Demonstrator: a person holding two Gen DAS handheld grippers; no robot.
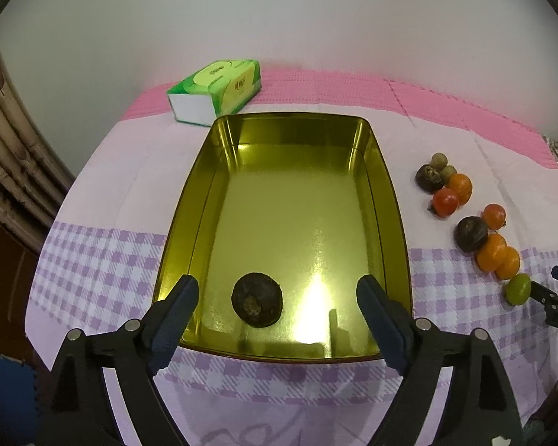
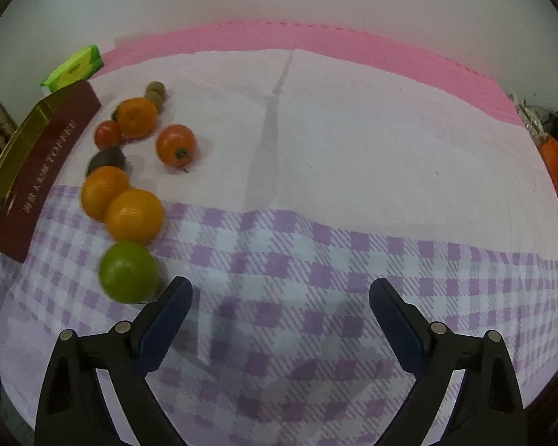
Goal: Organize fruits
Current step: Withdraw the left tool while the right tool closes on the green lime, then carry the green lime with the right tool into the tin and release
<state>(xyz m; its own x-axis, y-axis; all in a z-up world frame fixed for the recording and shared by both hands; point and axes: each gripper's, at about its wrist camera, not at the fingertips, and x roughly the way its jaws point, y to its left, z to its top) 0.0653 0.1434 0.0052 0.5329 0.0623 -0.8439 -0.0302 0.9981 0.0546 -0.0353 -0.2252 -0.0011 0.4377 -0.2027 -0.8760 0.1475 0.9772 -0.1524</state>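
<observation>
My left gripper (image 1: 277, 306) hangs with jaws wide, empty, over one dark wrinkled round fruit (image 1: 256, 303) lying in the gold rectangular metal tin (image 1: 387, 193). My right gripper (image 2: 281, 310) also gapes empty beside the round green citrus fruit (image 2: 128, 272). The other fruits remain out on the lilac checked cloth (image 2: 316, 260) covering the worktop, white wall behind.
</observation>
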